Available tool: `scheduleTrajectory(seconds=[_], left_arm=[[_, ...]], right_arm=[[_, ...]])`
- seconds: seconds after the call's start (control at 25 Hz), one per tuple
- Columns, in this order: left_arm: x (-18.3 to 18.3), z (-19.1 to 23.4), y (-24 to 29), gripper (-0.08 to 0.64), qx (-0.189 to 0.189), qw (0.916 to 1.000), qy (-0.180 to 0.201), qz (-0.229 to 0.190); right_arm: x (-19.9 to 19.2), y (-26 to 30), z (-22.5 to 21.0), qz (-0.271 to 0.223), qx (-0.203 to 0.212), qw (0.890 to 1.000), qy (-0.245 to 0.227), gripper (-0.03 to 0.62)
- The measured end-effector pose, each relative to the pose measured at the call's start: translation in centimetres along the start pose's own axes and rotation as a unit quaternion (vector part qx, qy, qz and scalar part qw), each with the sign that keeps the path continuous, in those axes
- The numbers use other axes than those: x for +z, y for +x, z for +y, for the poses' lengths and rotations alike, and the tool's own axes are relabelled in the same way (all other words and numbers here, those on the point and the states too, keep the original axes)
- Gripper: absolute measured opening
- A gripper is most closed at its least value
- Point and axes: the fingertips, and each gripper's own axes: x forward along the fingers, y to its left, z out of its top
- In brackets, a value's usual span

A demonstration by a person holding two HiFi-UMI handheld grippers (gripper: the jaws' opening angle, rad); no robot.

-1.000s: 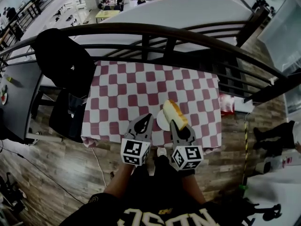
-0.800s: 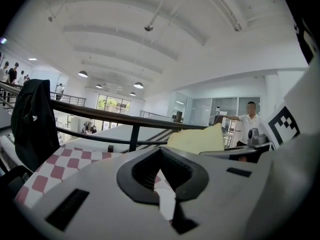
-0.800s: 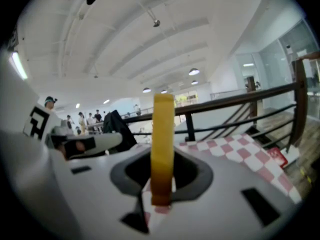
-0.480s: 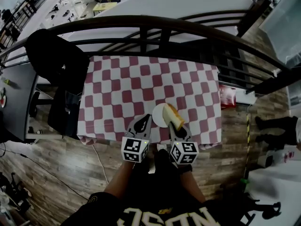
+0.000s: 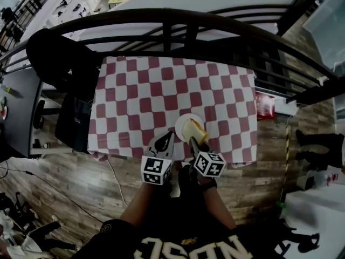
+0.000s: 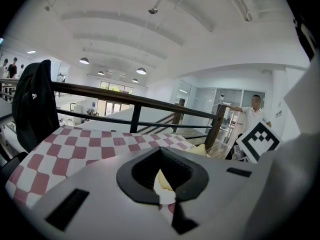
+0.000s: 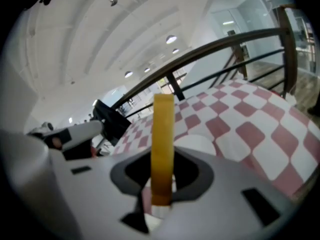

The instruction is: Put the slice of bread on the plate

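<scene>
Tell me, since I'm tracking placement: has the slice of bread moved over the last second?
Yes. The slice of bread in the right hand-held gripper has dropped from beyond the plate's far-right rim to inside its outline.

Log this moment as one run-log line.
phase: placing | right gripper: shut on bread slice, over plate | left gripper: shut, empty, beside plate | bread-plate contact: unclear

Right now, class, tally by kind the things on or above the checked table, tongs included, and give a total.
Bread slice: 1
Plate: 1
Tablecloth: 1
Tongs: 2, left tongs and right tongs
Total: 5
</scene>
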Motion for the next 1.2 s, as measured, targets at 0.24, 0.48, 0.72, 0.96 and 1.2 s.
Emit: scheduleTrajectory(seconds=[0.24,0.48,0.72,0.96,1.2], left_arm=[[-0.8,0.2,0.1,0.018,0.004,0.9999,-0.001,0.012],[-1.8,0.9,-0.4,0.018,0.016,0.9996,-0.007,0.022],[-1.9,1.5,-0.7,0.018,0.023,0.9993,-0.022,0.021],[-1.8,1.6,-0.4,0.018,0.024,0.9992,-0.026,0.02],[-1.6,1.1,0.2,0.018,0.015,0.9993,-0.027,0.021]], right_arm=[[-2.1,3.3,-1.5,0.04,0.004,0.996,0.075,0.094],[-2.9,5.7,-3.0,0.062,0.007,0.988,0.142,0.094],[-3.0,7.0,-4.6,0.07,-0.011,0.986,0.154,0.094],[-3.5,6.7,-6.9,0.105,-0.106,0.987,0.053,0.181],[-3.7,6.3,-9.6,0.154,-0.171,0.973,-0.005,0.323]])
